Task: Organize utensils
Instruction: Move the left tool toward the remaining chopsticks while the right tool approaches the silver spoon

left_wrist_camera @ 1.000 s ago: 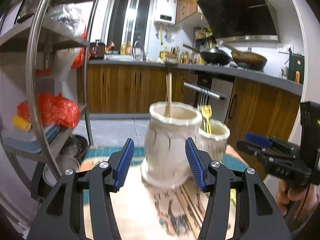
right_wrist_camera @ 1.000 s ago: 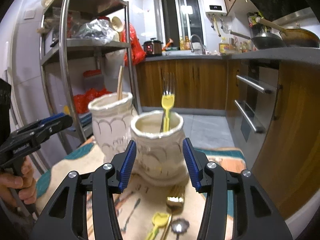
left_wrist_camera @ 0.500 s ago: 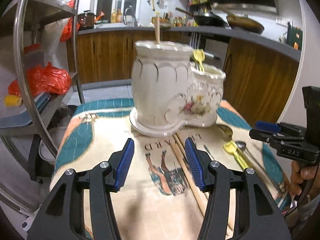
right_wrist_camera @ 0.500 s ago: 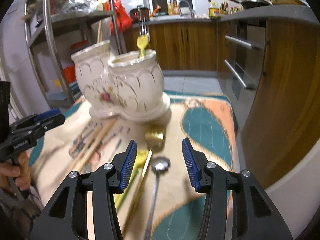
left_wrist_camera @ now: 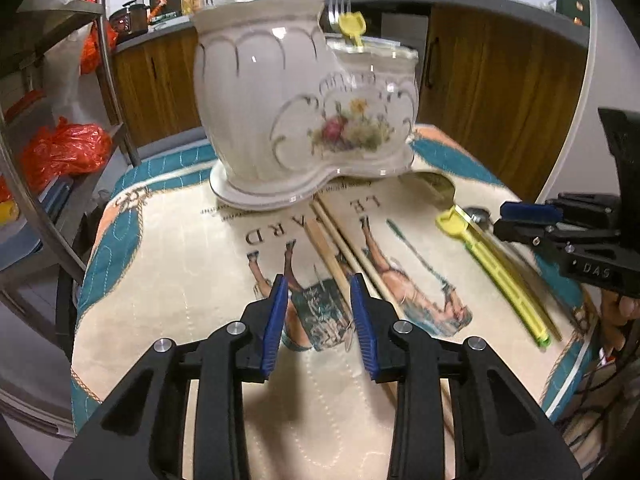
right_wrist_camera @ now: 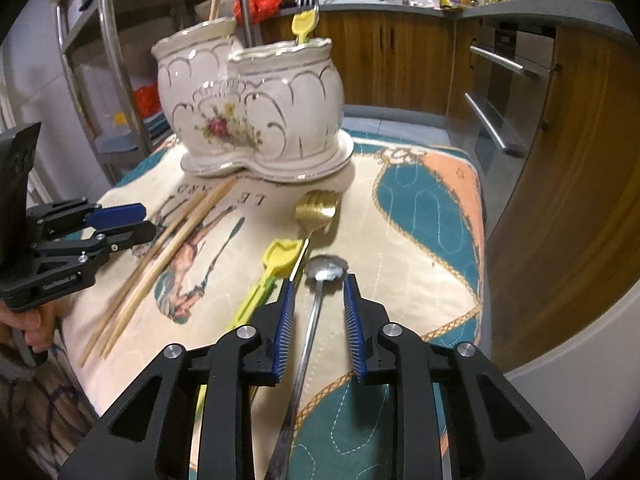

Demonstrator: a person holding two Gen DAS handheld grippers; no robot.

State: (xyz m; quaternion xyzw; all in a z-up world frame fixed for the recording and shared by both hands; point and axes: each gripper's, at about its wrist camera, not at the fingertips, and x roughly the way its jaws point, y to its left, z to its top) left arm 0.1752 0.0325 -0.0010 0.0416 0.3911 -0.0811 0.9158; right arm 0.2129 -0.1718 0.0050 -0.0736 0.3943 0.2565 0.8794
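A white ceramic double holder (left_wrist_camera: 296, 120) (right_wrist_camera: 256, 116) stands at the far side of the cloth; one chopstick and a yellow-handled fork stand in it. Wooden chopsticks (left_wrist_camera: 340, 252) (right_wrist_camera: 160, 256) lie on the cloth. My left gripper (left_wrist_camera: 318, 316) is open, low over the chopsticks, one of which runs between its jaws. A silver spoon (right_wrist_camera: 316, 308), a yellow-handled utensil (right_wrist_camera: 264, 280) and a gold fork (right_wrist_camera: 316, 208) lie to the right. My right gripper (right_wrist_camera: 318, 312) is open, its jaws either side of the spoon's handle just behind the bowl.
A patterned cloth (right_wrist_camera: 420, 216) covers the small table (left_wrist_camera: 168, 264). A metal shelf rack (left_wrist_camera: 52, 128) with red bags stands to the left. Wooden kitchen cabinets (right_wrist_camera: 560, 160) and an oven lie close on the right and behind.
Both grippers have tilted down and dropped from in front of the holder toward the cloth. The left one now straddles a chopstick, the right one the spoon.
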